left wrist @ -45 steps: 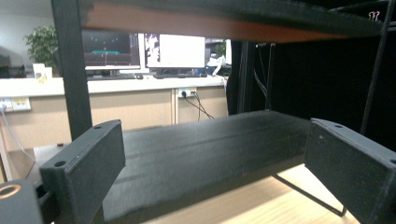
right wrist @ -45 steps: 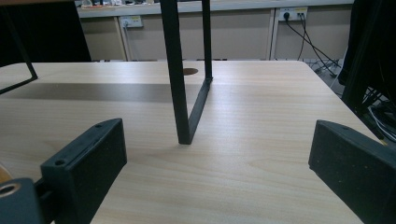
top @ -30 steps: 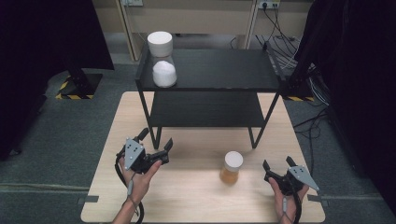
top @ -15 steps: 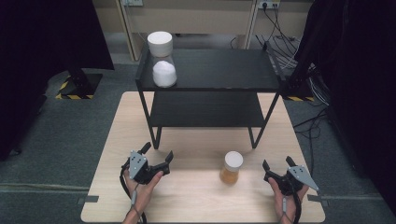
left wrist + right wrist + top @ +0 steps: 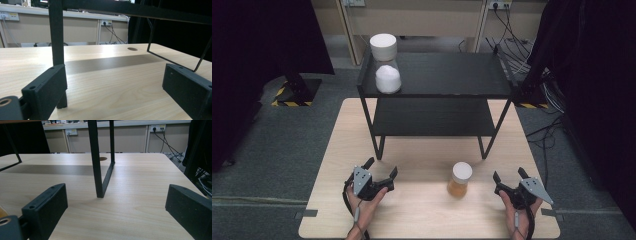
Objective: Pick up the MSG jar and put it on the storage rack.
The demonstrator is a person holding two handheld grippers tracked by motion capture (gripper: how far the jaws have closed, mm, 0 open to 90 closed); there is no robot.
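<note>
A small jar [image 5: 460, 179] with a white lid and amber contents stands on the wooden table [image 5: 427, 150] near the front, between my two grippers. My left gripper [image 5: 382, 169] rests low at the front left, open and holding nothing [image 5: 115, 92]. At the front right my right gripper [image 5: 509, 175] is open too, with bare table between its jaws [image 5: 117, 212]. A clear jar [image 5: 387, 64] with a white lid and white contents stands on the left end of the black shelf's top [image 5: 447, 75].
The black two-tier shelf [image 5: 432, 117] stands across the far half of the table; its front legs [image 5: 57, 37] [image 5: 96, 162] rise just ahead of each gripper. Cables [image 5: 552, 90] lie on the floor at the right. Grey carpet surrounds the table.
My left gripper has come down toward the table and slid a little toward the front edge. The right gripper and both jars have stayed where they were.
</note>
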